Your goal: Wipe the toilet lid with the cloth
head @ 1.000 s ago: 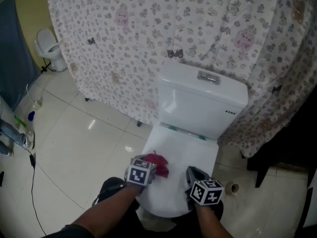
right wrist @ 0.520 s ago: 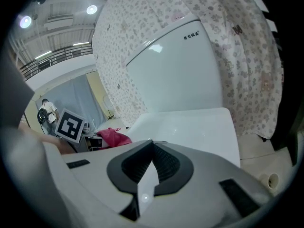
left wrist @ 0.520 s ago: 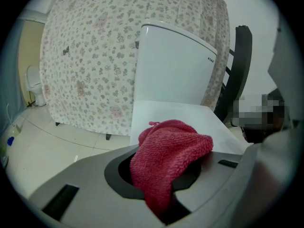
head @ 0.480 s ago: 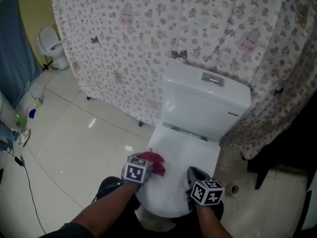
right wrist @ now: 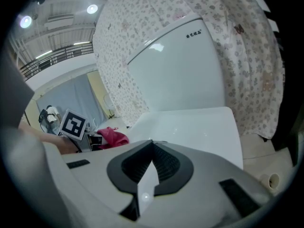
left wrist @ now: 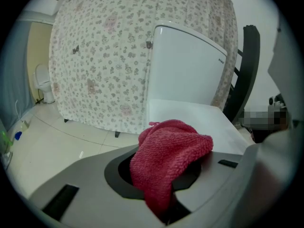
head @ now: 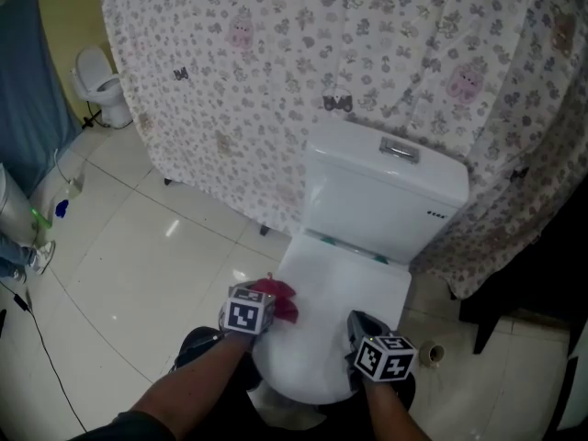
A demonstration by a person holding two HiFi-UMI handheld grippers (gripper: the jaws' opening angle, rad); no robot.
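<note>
**Q:** Head view: what is the state of each gripper, and where is the cloth?

**A:** The left gripper (head: pixel 261 305) is pinching the red cloth (head: pixel 278 299). The cloth bunches at its tips, on the near-left edge of the white toilet lid (head: pixel 344 301). The right gripper (head: pixel 358 323) is held at the lid's near-right edge, well apart from the cloth, and its jaws come to a point. Beyond both grippers stands the cistern (head: pixel 372 200). It has a small dark print (head: pixel 435 215) on its front, too small to read. The person's forearms (head: pixel 204 386) run off the bottom edge.

**Q:** Left gripper view?

**A:** The jaws are clamped on the cloth, which bulges up from between them and hides the pads. The lid lies ahead of the jaws, with the cistern behind it. The print near the cistern's upper right corner is illegible here. A floral sheet (left wrist: pixel 104 56) hangs behind the cistern and to the left.

**Q:** Right gripper view?

**A:** The jaws are pressed together at the tips, with nothing between them. The lid lies directly ahead. To the left are the cloth and the left gripper's marker cube (right wrist: pixel 73 125); that gripper's jaws are hard to make out beside the cloth. The cistern's print shows as a few dark characters, which cannot be read.
</note>
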